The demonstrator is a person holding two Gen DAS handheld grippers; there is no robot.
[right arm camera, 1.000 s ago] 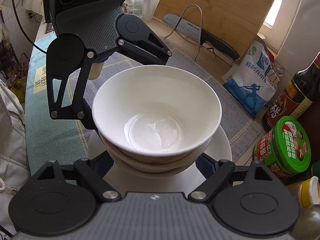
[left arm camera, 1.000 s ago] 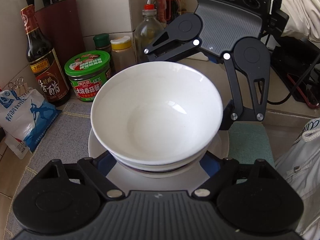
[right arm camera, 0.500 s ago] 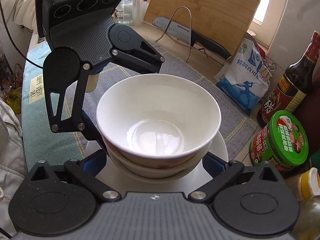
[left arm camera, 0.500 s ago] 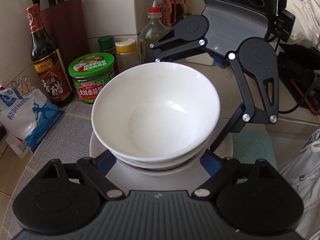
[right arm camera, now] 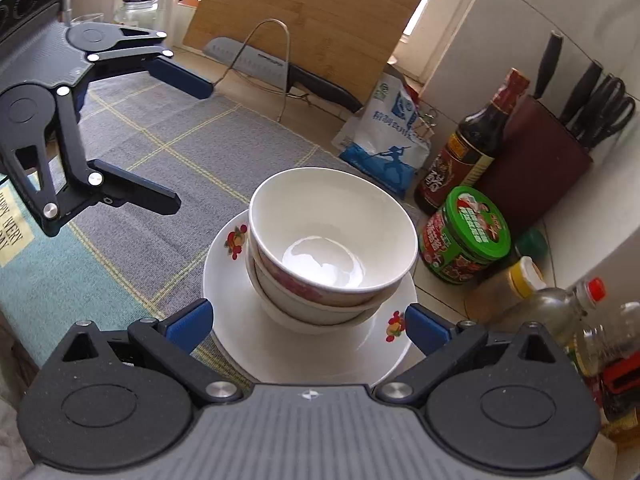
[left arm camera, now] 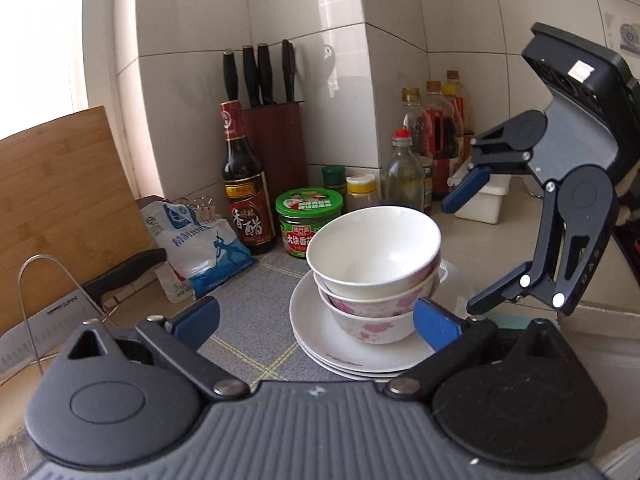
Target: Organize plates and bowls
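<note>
A: How do the claws stand?

B: The left claw (left arm camera: 316,322) and the right claw (right arm camera: 306,326) both gape wide, holding nothing.

A: And the dishes?

B: Nested bowls (left arm camera: 374,268) sit on stacked plates (left arm camera: 320,328) at centre frame, on the grey mat (right arm camera: 168,160) on the counter (left arm camera: 472,236). A green-lidded jar (left arm camera: 310,222) stands just behind.

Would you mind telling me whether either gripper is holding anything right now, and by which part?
Nothing is held. The left gripper and right gripper are both open, apart from the bowls stacked on the plates.
</note>
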